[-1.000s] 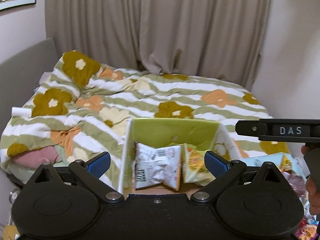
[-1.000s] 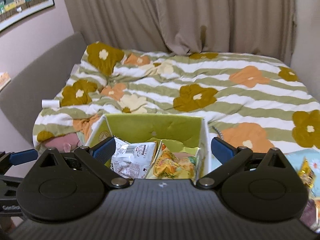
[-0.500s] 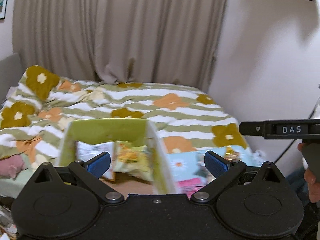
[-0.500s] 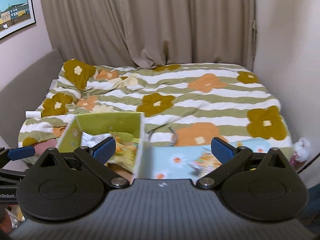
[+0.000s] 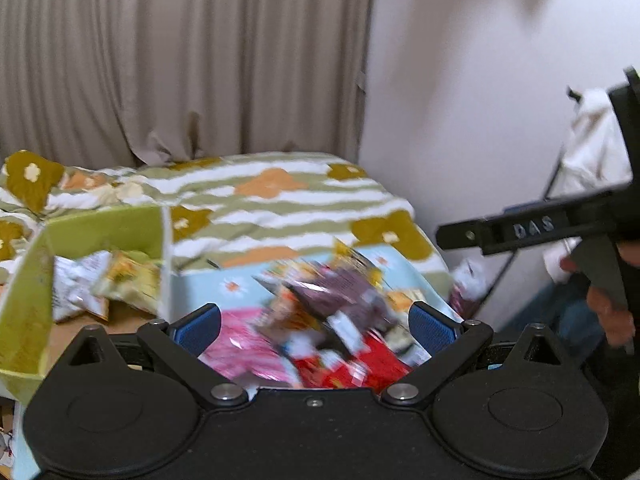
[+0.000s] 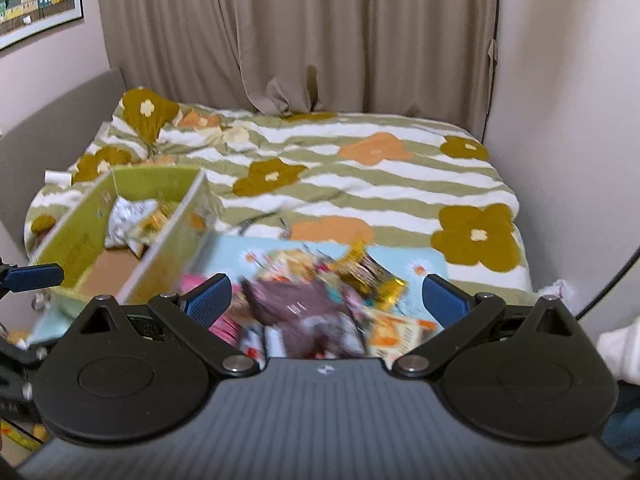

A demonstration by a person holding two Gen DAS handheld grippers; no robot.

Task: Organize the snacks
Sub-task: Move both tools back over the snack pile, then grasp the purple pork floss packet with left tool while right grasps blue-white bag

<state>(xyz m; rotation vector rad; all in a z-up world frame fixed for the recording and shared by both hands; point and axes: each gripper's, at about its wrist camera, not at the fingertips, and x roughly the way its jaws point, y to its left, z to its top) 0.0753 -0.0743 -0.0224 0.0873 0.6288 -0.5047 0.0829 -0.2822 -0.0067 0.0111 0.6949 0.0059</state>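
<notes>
Two grippers hung empty over the loose snack pile (image 6: 320, 296) on the light-blue mat (image 6: 416, 260): my left gripper (image 5: 316, 324) and right gripper (image 6: 326, 296) each had fingers spread wide apart. Just left of the pile stood the green box (image 6: 80, 232), with two packets (image 5: 100, 280) already inside. I judged the step to be choosing one packet; the brown pouch (image 6: 304, 300) on top looked easiest, pinched by an edge so its neighbours wouldn't drag along.

Motion blur smears the snack pile (image 5: 320, 320), its packet labels unreadable.
</notes>
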